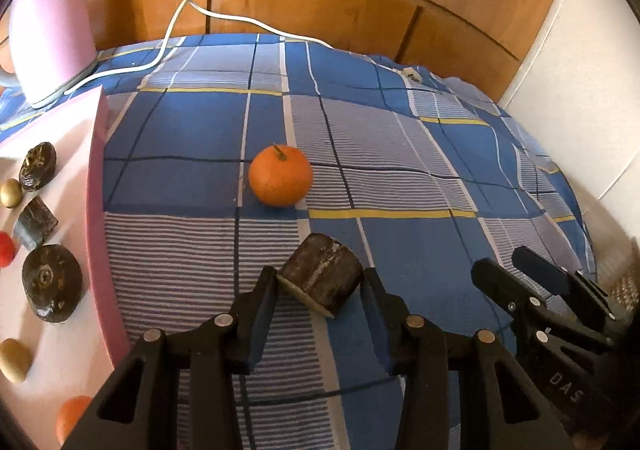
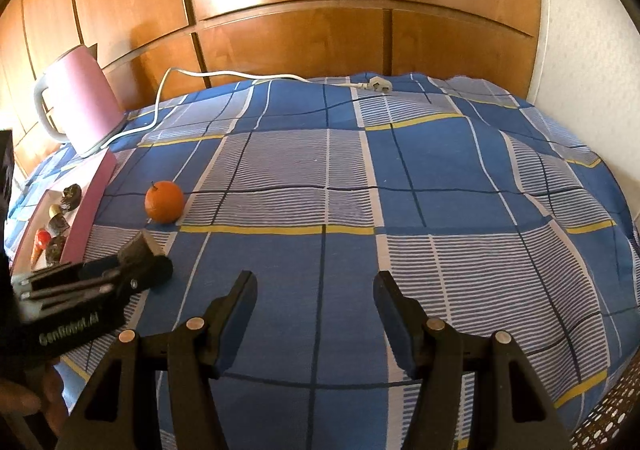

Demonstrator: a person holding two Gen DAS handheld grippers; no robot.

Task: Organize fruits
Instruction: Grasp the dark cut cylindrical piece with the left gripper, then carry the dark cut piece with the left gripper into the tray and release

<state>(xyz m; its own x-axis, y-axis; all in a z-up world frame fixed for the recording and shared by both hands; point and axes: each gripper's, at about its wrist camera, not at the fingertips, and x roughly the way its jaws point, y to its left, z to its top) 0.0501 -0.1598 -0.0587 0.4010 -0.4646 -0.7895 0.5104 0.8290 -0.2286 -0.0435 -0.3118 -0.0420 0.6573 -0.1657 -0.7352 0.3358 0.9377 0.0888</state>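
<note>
My left gripper (image 1: 320,286) is shut on a dark brown cut fruit piece (image 1: 322,276) and holds it just above the blue checked cloth (image 1: 400,154). An orange (image 1: 281,176) sits on the cloth beyond it; it also shows in the right wrist view (image 2: 164,201). A pink tray (image 1: 94,186) at the left holds several dark fruit pieces (image 1: 52,282), small golden fruits (image 1: 14,360) and red and orange ones. My right gripper (image 2: 316,290) is open and empty over bare cloth, to the right of the left gripper (image 2: 144,254).
A pink electric kettle (image 1: 52,22) stands at the back left, its white cord (image 1: 224,16) running across the cloth to a plug (image 2: 376,84). Wooden panels stand behind the surface. A white wall is on the right. A woven cane surface (image 2: 608,426) lies at the bottom right.
</note>
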